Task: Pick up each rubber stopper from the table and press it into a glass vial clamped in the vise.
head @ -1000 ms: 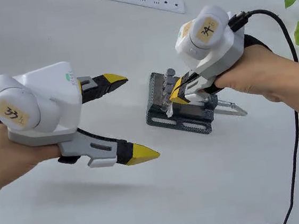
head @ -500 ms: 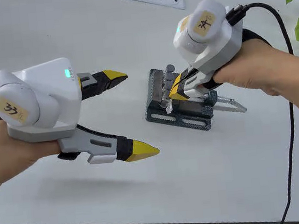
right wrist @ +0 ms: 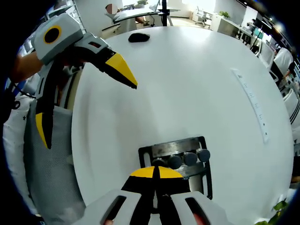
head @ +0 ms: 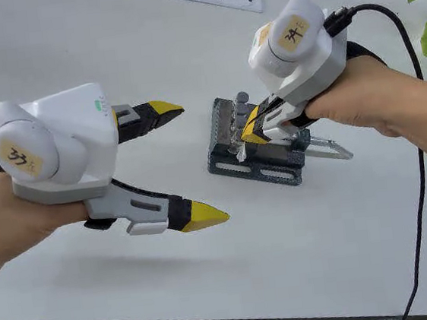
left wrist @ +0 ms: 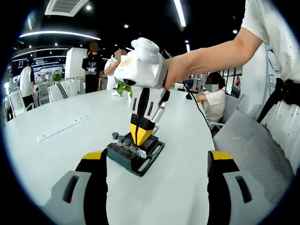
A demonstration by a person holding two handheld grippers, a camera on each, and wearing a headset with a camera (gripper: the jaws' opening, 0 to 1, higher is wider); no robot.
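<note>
Grey stoppers (right wrist: 189, 159) atop vials (left wrist: 121, 144) in vise (head: 254, 169)

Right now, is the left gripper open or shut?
Open. The left gripper has its two yellow-tipped jaws spread wide apart, and nothing is held between them.

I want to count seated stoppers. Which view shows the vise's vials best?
The right gripper view: it looks down on the vise, with three dark stoppers in a row. The left gripper view shows them small, side-on; in the head view the right gripper covers most.
</note>
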